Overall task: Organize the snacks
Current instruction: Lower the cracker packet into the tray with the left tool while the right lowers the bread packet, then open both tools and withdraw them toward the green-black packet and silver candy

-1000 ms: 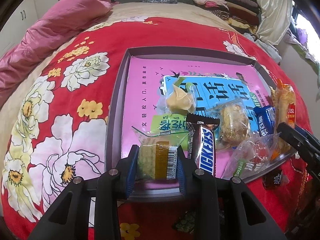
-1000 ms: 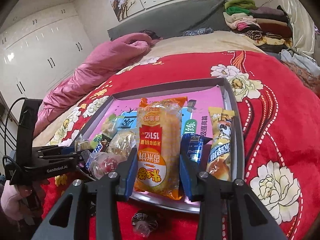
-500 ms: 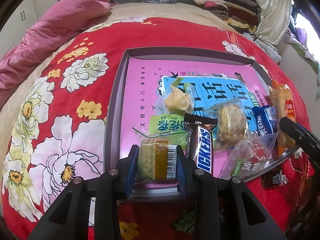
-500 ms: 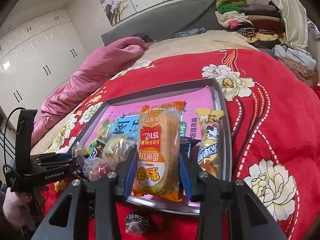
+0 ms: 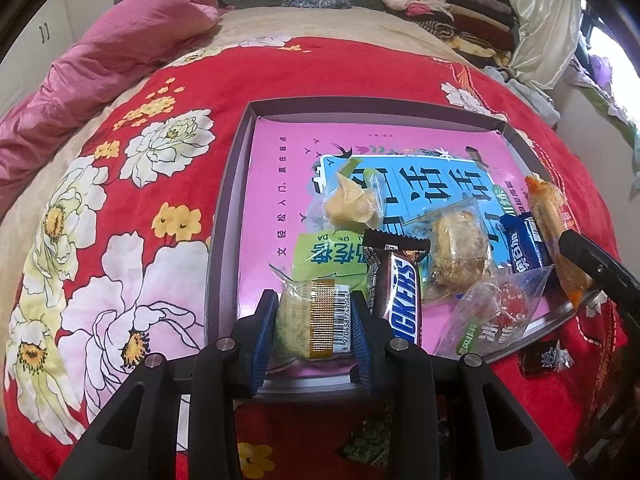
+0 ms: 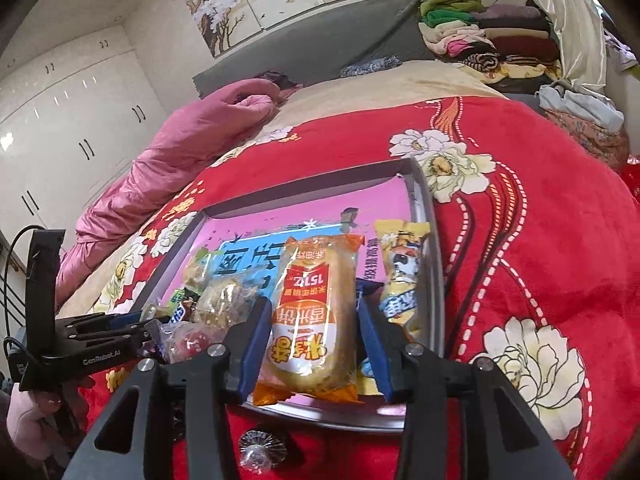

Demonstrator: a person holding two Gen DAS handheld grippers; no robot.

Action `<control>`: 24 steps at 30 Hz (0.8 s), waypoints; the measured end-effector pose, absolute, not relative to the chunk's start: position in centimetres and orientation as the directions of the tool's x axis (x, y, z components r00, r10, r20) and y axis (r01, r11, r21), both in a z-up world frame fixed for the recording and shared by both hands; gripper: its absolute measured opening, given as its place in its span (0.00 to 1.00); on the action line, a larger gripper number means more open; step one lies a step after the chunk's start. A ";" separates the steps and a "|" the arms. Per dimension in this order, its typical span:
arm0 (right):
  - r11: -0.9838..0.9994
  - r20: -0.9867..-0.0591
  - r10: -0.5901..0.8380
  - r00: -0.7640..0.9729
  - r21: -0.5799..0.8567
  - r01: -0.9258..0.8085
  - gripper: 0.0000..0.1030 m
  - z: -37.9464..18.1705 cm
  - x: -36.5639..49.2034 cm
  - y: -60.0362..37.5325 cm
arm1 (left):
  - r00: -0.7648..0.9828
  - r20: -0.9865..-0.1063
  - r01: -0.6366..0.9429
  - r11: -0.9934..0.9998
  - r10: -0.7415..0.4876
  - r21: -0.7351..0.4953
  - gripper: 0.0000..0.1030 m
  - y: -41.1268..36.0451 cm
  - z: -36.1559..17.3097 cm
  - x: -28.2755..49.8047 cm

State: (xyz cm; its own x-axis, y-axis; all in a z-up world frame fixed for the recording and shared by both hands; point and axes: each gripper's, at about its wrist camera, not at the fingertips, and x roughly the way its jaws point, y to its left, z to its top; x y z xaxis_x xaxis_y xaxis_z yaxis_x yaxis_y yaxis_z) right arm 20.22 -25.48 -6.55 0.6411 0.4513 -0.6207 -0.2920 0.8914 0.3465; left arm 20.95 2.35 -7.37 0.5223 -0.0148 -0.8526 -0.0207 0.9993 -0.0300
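while both tools sit at the near edge of the tray, the left gripper is closed on a clear-wrapped green cake, whose lower end is hidden behind the pads. the right gripper has its jaws around the orange rice cracker pack; the left pad touches, but contact on the right cannot be told. a snickers bar lies just beside the cake. a small wrapped candy off the tray is blurred.
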 end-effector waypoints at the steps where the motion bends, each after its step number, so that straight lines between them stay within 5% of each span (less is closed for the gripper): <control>1: 0.892 -0.621 0.450 0.642 0.349 -0.287 0.44 -6.6 20.3 -25.6 | 0.523 -0.852 -0.021 0.999 -0.014 -0.030 0.36 2.3 -7.3 20.9; 24: 0.902 -0.608 0.427 0.669 0.340 -0.267 0.45 -6.2 20.1 -26.5 | 0.570 -0.821 -0.018 0.999 -0.030 -0.050 0.54 2.3 -5.5 20.2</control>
